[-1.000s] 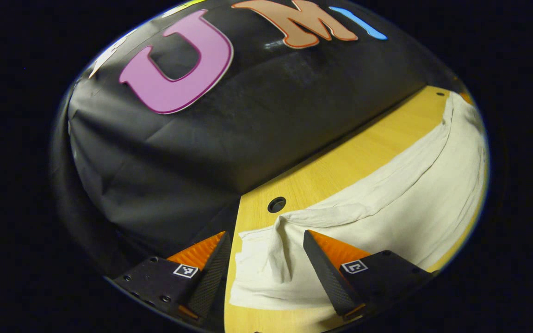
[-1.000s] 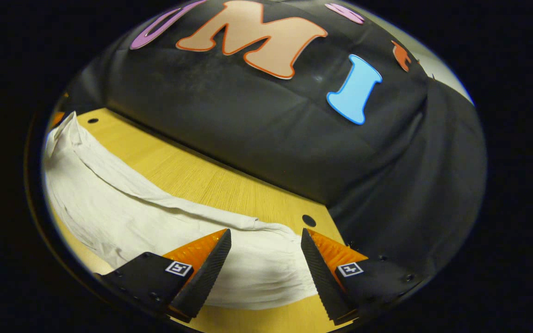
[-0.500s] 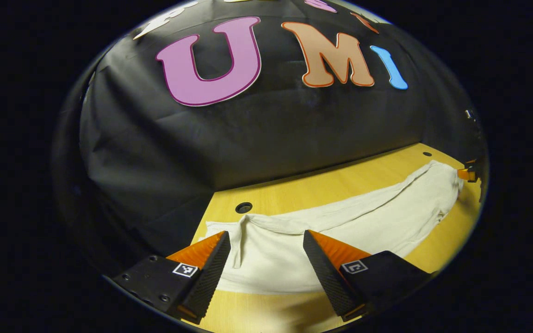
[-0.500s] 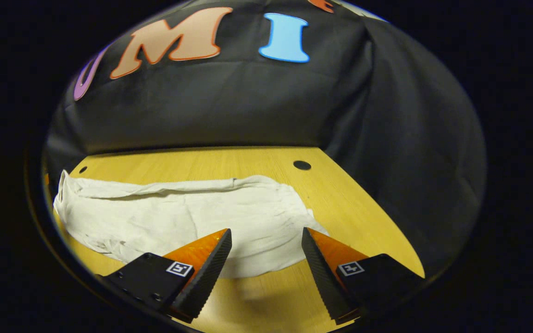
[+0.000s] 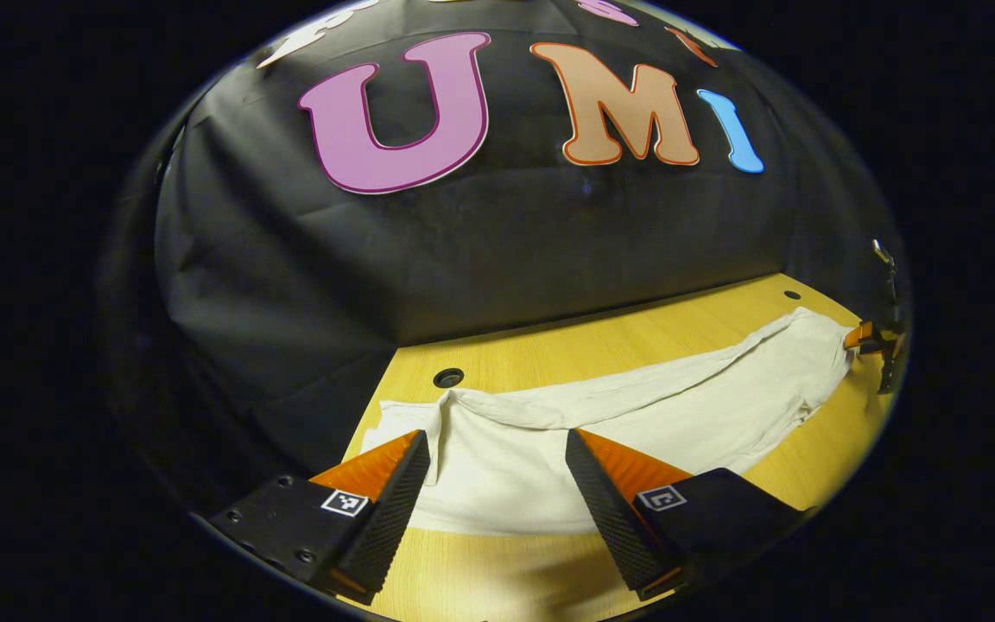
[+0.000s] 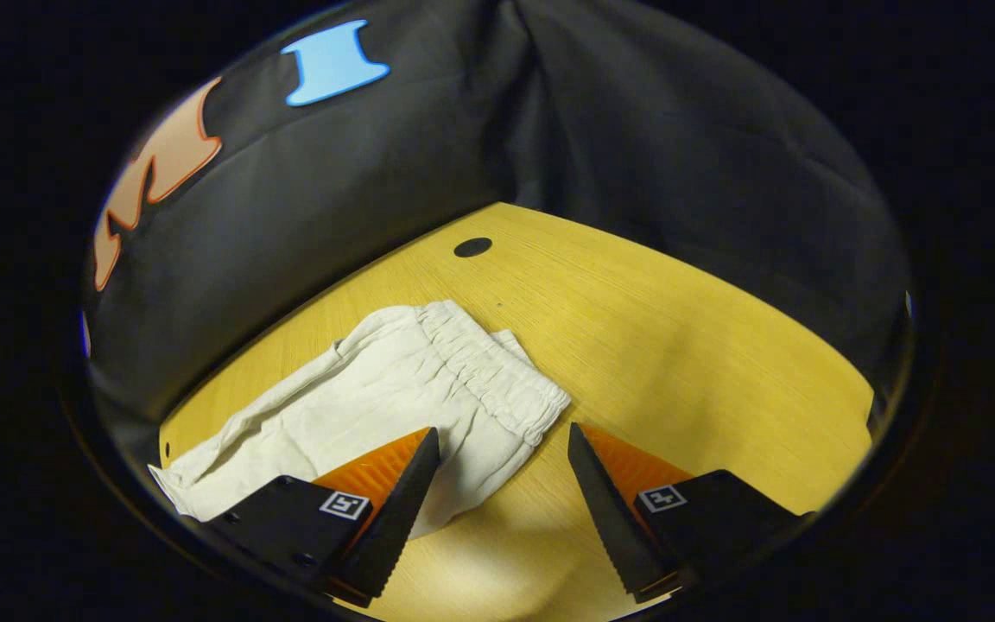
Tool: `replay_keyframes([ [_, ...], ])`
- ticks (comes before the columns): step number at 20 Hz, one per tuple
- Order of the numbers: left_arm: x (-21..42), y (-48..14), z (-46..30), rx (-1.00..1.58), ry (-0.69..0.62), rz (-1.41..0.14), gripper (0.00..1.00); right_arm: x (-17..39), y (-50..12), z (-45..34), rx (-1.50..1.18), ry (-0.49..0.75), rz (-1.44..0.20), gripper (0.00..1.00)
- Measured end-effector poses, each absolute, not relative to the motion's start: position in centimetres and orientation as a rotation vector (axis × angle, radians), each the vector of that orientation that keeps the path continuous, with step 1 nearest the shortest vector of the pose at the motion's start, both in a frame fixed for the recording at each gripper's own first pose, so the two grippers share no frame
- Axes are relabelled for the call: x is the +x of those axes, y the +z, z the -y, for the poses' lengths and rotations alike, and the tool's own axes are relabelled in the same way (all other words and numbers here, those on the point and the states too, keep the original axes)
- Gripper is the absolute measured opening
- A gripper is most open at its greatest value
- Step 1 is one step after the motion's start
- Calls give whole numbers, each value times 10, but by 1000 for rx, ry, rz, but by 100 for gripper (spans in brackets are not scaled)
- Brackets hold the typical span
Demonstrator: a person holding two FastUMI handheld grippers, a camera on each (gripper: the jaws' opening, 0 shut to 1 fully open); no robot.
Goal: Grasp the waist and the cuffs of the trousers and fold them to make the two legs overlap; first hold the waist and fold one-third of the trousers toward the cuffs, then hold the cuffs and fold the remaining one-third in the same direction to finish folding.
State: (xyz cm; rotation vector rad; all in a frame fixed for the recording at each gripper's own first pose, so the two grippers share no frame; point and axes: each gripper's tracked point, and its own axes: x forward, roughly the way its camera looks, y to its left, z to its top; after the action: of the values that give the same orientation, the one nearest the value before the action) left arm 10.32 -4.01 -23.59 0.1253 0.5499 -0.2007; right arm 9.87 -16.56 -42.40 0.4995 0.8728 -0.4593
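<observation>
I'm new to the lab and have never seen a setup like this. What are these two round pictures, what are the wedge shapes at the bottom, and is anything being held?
There is no robot arm here: a person holds a two-finger gripper in each hand, and a fisheye camera rides on each one, looking forward along its fingers. The wedges at the bottom of each picture are that gripper's own two fingers.

The left gripper view shows the left gripper hovering at one end of the pale trousers, which lie stretched out on a wooden table. The other gripper shows small at the trousers' far end.

The right gripper view shows the right gripper near the gathered elastic waist of the same trousers.

Both grippers stand open with a clear gap between the fingers, so nothing is held. The black cloth behind is the booth's wall.
</observation>
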Motion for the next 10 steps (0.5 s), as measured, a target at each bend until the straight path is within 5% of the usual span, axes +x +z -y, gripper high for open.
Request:
replay_keyframes([
  [3, 103, -234, 38, 131, -188, -550, 96, 103, -429, 162, 557, -471, -885, 92],
  [7, 96, -236, 36, 108, -174, -565, 97, 99, -434, 169, 638, -493, -907, 41],
  [8, 95, -236, 35, 102, -169, -569, 96, 98, -434, 170, 657, -500, -909, 20],
  [10, 91, -237, 31, 91, -157, -575, 97, 97, -429, 173, 622, -507, -897, 16],
])
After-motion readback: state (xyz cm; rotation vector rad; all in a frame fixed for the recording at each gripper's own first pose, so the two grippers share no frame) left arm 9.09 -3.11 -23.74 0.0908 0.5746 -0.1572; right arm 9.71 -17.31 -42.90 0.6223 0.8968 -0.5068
